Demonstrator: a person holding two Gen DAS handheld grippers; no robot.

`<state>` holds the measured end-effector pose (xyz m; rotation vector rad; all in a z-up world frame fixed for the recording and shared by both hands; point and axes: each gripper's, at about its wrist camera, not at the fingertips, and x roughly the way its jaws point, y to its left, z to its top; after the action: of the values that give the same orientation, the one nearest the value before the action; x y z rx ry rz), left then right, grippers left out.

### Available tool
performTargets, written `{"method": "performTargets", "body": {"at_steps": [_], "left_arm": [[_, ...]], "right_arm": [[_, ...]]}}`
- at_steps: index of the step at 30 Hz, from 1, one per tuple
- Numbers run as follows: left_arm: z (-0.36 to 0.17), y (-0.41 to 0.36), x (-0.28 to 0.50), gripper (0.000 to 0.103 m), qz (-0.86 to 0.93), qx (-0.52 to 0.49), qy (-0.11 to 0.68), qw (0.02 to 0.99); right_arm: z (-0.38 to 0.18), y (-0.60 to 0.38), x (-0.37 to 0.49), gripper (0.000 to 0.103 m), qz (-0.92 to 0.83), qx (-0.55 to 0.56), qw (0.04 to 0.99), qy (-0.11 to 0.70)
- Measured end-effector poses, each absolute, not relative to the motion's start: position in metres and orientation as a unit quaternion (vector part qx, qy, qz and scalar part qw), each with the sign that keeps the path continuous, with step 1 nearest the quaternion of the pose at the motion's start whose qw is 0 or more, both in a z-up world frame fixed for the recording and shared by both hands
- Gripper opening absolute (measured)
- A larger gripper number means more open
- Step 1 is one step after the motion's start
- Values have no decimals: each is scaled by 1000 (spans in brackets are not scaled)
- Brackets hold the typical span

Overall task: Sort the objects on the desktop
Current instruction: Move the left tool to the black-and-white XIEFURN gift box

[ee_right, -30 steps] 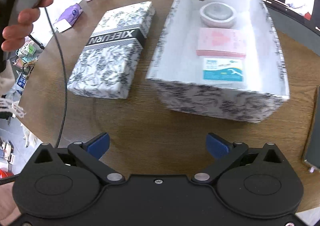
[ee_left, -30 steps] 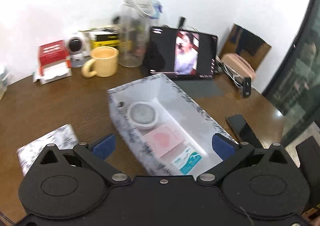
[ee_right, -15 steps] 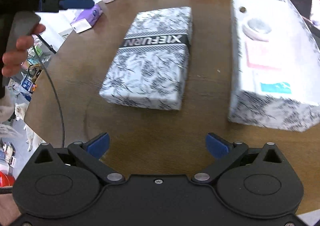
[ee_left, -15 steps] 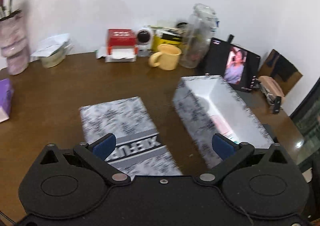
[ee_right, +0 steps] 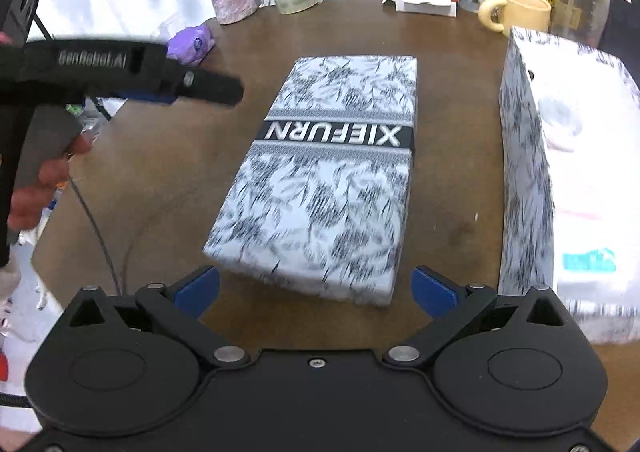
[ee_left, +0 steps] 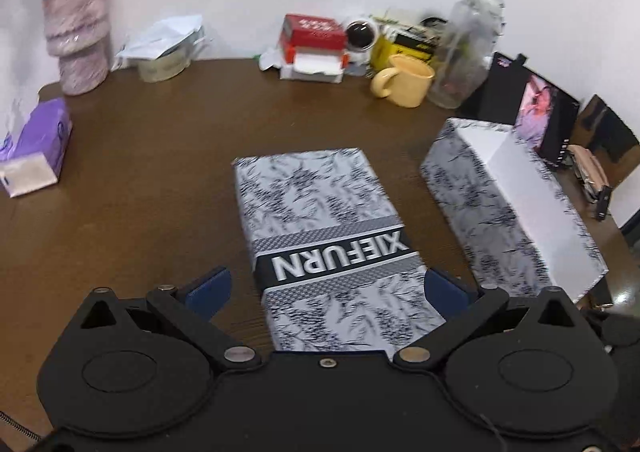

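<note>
While lid off: open box [ee_right: 576, 180] sits right of it on the table [ee_left: 140, 188], small items visible inside.
Lid [ee_left: 320, 220]: flat, printed side up, beside box.
Left gripper [ee_left: 326, 286]: fingers spread, straddling lid's near end, likely to grip it.
Right gripper [ee_right: 316, 288]: fingers apart, empty, facing lid.

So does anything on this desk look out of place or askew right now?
The box lid printed XIEFURN lies flat on the table, apart from its open box, which holds items but is uncovered. Nothing looks spilled or damaged. Both grippers, left and right, are open.
</note>
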<state>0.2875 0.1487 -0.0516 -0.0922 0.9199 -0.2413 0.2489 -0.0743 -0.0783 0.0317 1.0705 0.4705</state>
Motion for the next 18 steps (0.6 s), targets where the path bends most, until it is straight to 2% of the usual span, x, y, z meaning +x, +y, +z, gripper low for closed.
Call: {"method": "performTargets", "body": {"at_steps": [18], "left_arm": [[-113,158,349,103,-72,-51,500,862]], "right_arm": [[-125,-65,334,103,205,41,830,517]]}}
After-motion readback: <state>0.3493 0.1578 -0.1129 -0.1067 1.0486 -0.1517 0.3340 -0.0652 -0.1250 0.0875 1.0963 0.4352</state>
